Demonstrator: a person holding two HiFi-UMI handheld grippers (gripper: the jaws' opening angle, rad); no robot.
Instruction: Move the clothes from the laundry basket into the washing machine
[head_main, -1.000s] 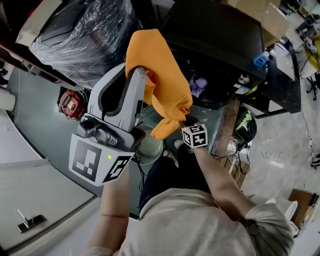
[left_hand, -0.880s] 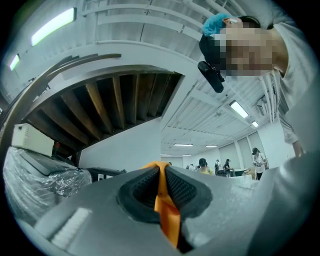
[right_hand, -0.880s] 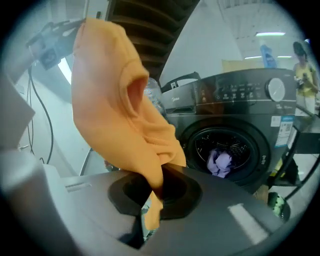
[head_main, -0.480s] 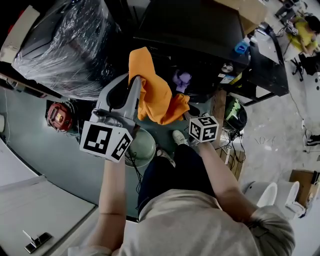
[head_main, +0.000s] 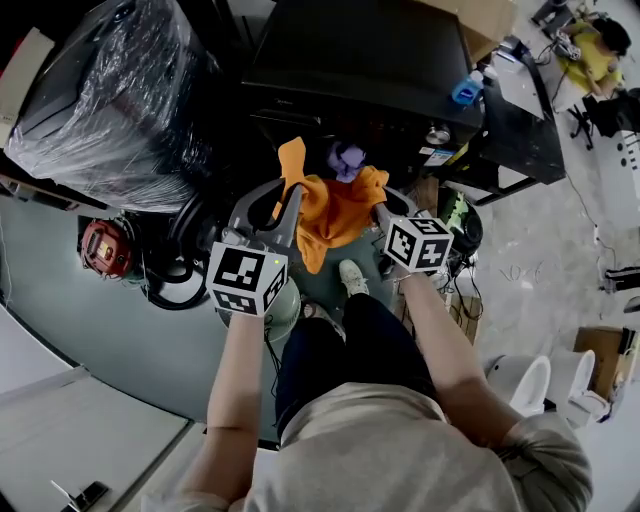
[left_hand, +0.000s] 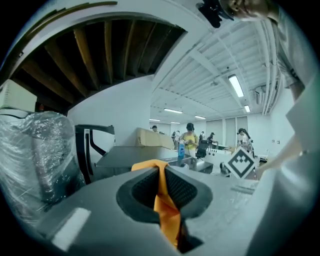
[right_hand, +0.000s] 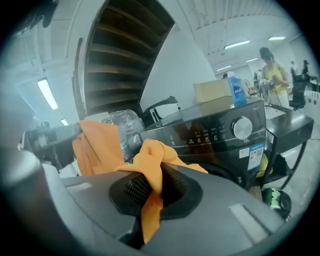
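The orange garment (head_main: 338, 208) hangs at the centre of the head view, strung between the left tongs (head_main: 288, 196) and the right tongs (head_main: 381, 208), just in front of the dark washing machine (head_main: 372, 62) that fills the upper middle. Each pair of tongs is clenched on a bunched fold of the cloth, with fabric pinched between its ribbed pads. A purple cloth (head_main: 347, 158) shows just above the garment against the machine's dark front, and a plastic-wrapped bulk (head_main: 110, 90) sits at the upper left.
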